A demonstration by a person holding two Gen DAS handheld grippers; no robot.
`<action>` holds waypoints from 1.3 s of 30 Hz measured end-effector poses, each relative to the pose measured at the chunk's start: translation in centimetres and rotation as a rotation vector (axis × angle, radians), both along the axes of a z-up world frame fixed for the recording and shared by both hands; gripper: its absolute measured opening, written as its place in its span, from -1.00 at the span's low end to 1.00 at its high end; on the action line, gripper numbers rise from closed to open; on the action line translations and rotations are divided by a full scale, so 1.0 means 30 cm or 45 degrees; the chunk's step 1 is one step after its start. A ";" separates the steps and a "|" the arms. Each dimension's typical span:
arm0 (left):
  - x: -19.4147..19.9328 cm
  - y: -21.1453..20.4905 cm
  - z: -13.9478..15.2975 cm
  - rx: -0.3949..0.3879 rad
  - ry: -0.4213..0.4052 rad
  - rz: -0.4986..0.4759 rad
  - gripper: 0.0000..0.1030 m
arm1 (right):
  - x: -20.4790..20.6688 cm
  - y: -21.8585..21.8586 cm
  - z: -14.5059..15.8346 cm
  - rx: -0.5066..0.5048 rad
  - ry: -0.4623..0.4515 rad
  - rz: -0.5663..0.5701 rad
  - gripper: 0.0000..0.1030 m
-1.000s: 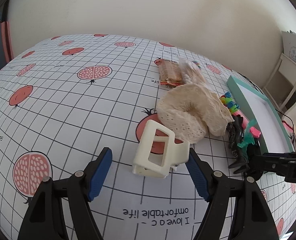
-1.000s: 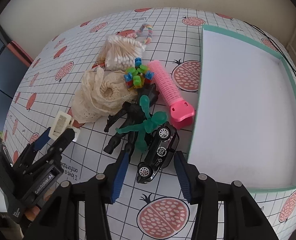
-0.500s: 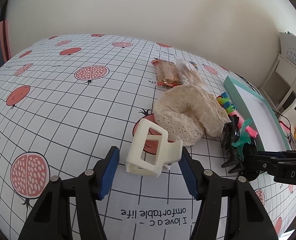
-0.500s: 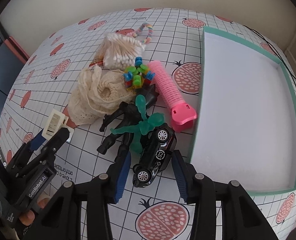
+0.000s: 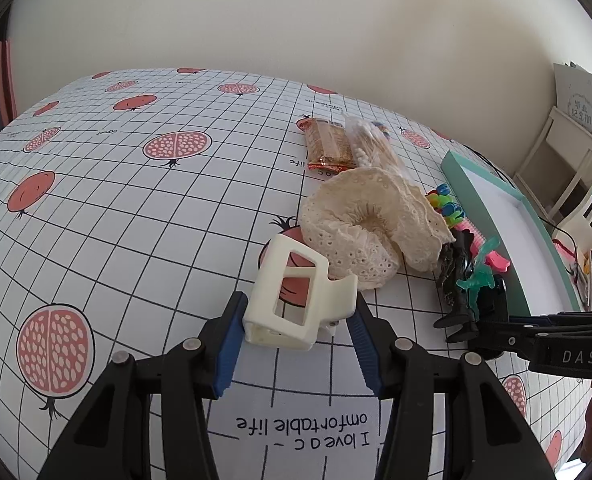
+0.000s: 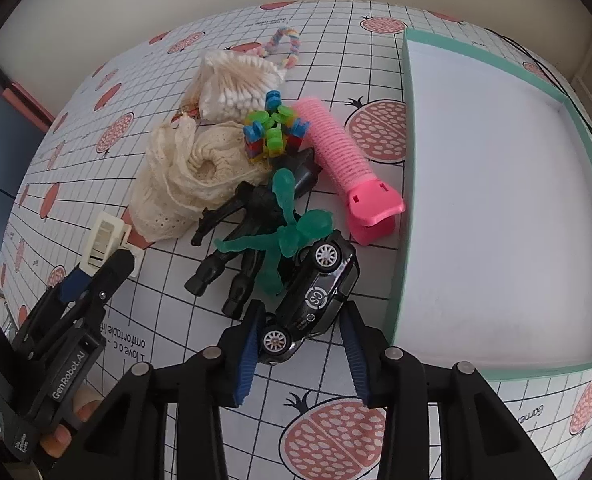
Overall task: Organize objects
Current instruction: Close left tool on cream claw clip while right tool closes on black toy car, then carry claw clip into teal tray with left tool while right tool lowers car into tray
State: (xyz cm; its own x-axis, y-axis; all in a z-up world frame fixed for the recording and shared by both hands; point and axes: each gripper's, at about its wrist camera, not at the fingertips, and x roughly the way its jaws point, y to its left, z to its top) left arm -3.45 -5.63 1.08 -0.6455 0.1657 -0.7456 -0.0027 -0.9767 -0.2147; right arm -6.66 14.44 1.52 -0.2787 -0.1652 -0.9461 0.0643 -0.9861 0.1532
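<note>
A cream hair claw clip (image 5: 300, 300) lies on the pomegranate-print tablecloth (image 5: 135, 208). My left gripper (image 5: 298, 316) has closed on it, a blue pad touching each side. The same clip (image 6: 103, 236) shows at the tips of the left gripper (image 6: 99, 268) in the right wrist view. A black toy car (image 6: 316, 292) sits tilted against a pile of toys. My right gripper (image 6: 302, 320) is open around the car's near end; the left pad is at the wheel and the right pad is just off the body.
A mint-rimmed white box (image 6: 410, 160) lies right of the car. The pile holds a green stretchy figure (image 6: 291, 232), black toy horse (image 6: 231, 216), pink hair roller (image 6: 336, 148), coloured blocks (image 6: 273, 128), lace cloth (image 6: 183, 184) and cotton swabs (image 6: 235, 84). A snack packet (image 5: 328, 148) lies beyond.
Both grippers moved forward and narrowed. The left pads came in from either side of the clip until they touch it. The right pads now flank the car's near end.
</note>
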 end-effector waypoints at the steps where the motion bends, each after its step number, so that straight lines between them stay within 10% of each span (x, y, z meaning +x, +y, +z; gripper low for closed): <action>1: 0.000 0.000 0.000 0.001 0.000 0.000 0.01 | 0.001 0.003 0.000 -0.006 0.001 -0.007 -0.21; 23: 0.007 -0.006 0.021 0.012 -0.028 -0.017 -0.09 | 0.025 0.061 0.075 -0.044 0.053 -0.068 -0.45; 39: -0.031 0.059 0.306 -0.127 -0.015 -0.066 -0.09 | 0.026 0.152 0.259 -0.073 0.096 -0.118 -0.45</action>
